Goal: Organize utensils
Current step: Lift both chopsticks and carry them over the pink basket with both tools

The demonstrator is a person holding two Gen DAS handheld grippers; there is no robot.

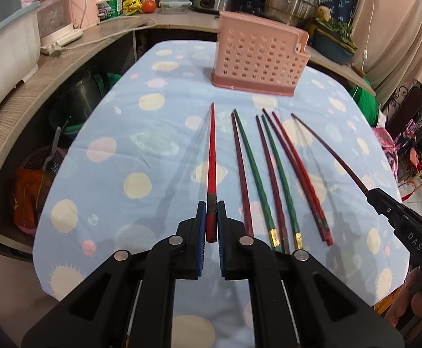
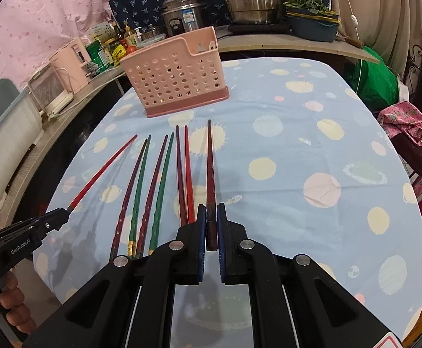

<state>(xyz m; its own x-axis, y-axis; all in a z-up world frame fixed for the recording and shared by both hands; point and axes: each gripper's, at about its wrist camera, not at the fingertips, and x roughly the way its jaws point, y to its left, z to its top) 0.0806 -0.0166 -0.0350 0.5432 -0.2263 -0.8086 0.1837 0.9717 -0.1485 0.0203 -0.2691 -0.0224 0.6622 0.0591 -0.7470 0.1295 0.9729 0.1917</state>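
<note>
- Left gripper point(image 1: 211, 211): jaws pinched tight on red chopstick point(image 1: 211, 156) near its thick end, tip pointing fwd toward the holder; stick looks lifted off the cloth, shadow beside it.
- Middle, lying on blue dotted tablecloth point(image 1: 129, 133): six loose chopsticks point(image 1: 264, 174) in a rough fan – maroon/green, maroon/green, then a maroon/red pair – tips toward the holder, none held.
- Right gripper point(image 2: 211, 220): closed hard on dark brown chopstick point(image 2: 210, 171), also gripped near the butt, tip fwd.
- Step in hand, my read: carry both sticks to the holder. To do it well: keep grip firm, since long sticks pivot easily when held at the end; raise tips above the rim before moving fwd; tilt so thin ends go down into the slot; keep the 2 sticks from crossing.
- Pink perforated holder point(image 2: 179, 81): stands upright at far end of the table, well apart from the sticks. Through opening & holes, a couple of pale items seem to sit inside; can't tell what.
</note>
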